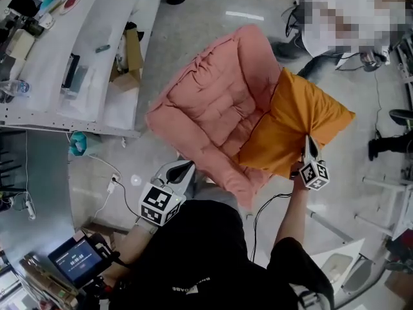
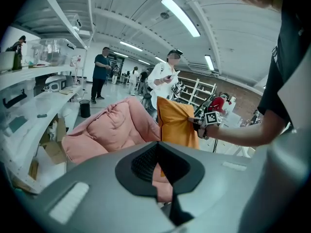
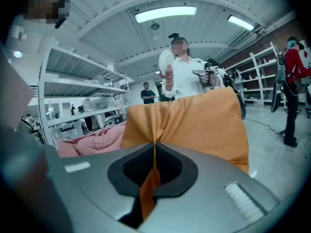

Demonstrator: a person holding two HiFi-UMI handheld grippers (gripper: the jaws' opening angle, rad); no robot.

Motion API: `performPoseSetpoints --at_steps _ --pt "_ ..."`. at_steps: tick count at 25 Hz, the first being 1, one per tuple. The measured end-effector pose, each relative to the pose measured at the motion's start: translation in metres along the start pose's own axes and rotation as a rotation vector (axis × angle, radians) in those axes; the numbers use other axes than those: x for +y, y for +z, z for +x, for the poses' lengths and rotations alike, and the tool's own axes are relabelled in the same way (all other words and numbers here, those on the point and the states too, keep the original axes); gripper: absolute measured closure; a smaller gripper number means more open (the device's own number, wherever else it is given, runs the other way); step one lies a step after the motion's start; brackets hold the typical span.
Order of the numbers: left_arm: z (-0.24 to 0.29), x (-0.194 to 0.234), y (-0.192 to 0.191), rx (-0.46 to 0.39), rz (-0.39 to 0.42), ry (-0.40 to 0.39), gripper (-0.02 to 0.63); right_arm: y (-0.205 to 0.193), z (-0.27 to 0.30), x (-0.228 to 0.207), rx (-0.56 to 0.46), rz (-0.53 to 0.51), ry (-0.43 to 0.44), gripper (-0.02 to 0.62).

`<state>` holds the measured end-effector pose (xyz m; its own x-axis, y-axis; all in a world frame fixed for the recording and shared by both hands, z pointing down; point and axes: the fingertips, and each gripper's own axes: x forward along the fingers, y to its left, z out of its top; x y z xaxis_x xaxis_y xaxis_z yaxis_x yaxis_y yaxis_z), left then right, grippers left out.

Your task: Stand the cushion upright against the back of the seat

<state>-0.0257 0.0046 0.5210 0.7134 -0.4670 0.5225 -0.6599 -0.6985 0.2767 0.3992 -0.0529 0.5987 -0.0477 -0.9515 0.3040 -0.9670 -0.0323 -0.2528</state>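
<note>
The pink padded seat (image 1: 206,102) sat on the floor (image 1: 193,18) ahead of both your tongs. The orange cushion (image 1: 293,121) leaned tilted on the seat's side nearest your right tongs (image 1: 310,146), which were clamped on one of its corners. Your left tongs (image 1: 188,166) were closed together, just beside the seat's near edge. The white print on your shirt (image 1: 193,257) was too small to read.

From overhead, the orange cushion (image 1: 293,121) covers the pink seat's (image 1: 206,102) right side, in the right gripper view it blocks most of that seat, and the worktop (image 1: 90,82) at left runs off the frame, its small items too tiny to identify.
</note>
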Motion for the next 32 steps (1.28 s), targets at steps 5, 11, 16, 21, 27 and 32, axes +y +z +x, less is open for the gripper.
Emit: performPoseSetpoints --at_steps 5,11,16,21,27,32 --pt "-0.001 0.002 0.004 -0.023 -0.010 0.001 0.586 0.035 -0.009 0.028 -0.017 -0.087 0.181 0.588" --pt "-0.001 0.004 0.007 -0.050 -0.021 0.000 0.586 0.060 -0.006 0.071 -0.007 -0.189 0.359 0.586" --pt "-0.006 0.013 0.005 -0.072 -0.035 0.018 0.586 0.067 0.003 0.112 0.030 -0.303 0.495 0.586" --pt "-0.025 0.027 0.007 -0.080 -0.058 0.030 0.586 0.076 0.019 0.159 0.072 -0.393 0.580 0.586" --pt "-0.036 0.040 0.002 -0.093 -0.088 0.068 0.586 0.066 0.048 0.201 0.102 -0.470 0.694 0.584" --pt "-0.039 0.041 -0.002 -0.092 -0.102 0.089 0.586 0.050 0.073 0.226 0.145 -0.534 0.768 0.584"
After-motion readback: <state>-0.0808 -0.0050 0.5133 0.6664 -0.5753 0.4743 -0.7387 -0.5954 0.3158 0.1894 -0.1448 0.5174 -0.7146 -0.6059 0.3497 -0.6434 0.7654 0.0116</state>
